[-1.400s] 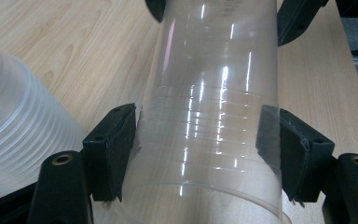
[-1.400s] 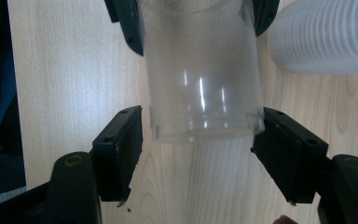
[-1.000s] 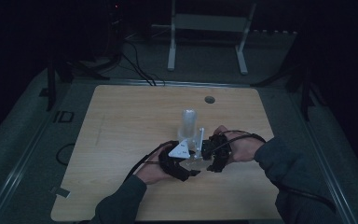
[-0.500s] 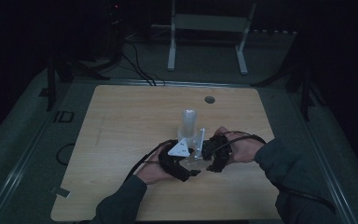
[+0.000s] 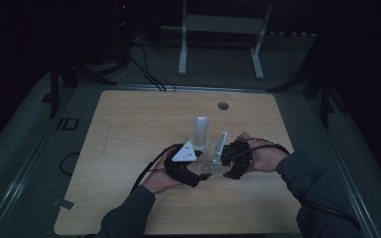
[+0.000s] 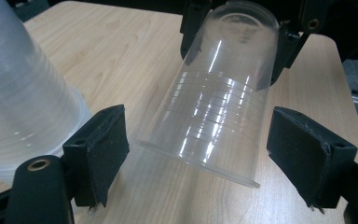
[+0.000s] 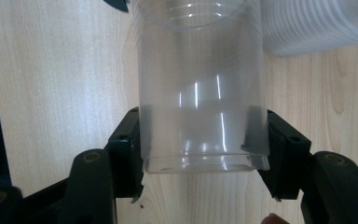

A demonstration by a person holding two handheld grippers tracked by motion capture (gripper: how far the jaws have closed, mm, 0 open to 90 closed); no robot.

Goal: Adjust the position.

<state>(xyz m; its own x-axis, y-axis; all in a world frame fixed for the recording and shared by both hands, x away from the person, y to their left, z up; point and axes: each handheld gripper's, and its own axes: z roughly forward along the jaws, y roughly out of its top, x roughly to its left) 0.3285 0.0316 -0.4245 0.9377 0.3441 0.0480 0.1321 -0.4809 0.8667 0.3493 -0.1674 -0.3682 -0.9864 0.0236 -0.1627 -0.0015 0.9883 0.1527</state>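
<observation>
Dim room, wooden bench (image 5: 129, 148) with rounded corners and a small round hole (image 5: 222, 105) near its far edge. Both forearms come in from the near edge and meet around the bench's middle, a little toward the near side.

Right gripper (image 7: 200, 154): jaws clenched on the base end of a single clear cup (image 7: 200, 84). In the right gripper view both black pads press the cup's wall just above its bottom, one on each side. The cup runs away from that camera, mouth end farthest off. In the high view the right gripper (image 5: 228, 166) sits in the right hand (image 5: 263, 156), cable looping over the wrist.

Left gripper (image 6: 196, 154): jaws released. They have just been opening, then eased back in slightly, with the cup's mouth end between them. In the left gripper view the clear cup (image 6: 219, 98) lies tilted, rim nearest that camera, base held farther off by the other gripper's jaws. Clear gaps show on both sides between the left pads and the cup wall; no contact. In the high view the left gripper (image 5: 201, 173), with its grey three-cornered plate on top, rests in the left hand (image 5: 161, 178).

Stack of clear cups (image 5: 201, 131): stands mouth down on the bench just beyond the grippers, toward the far edge. In the left gripper view the stack (image 6: 18, 93) is just beside the left jaw; whether it touches, cannot tell.

The held cup hangs above the bench between the two grippers.
</observation>
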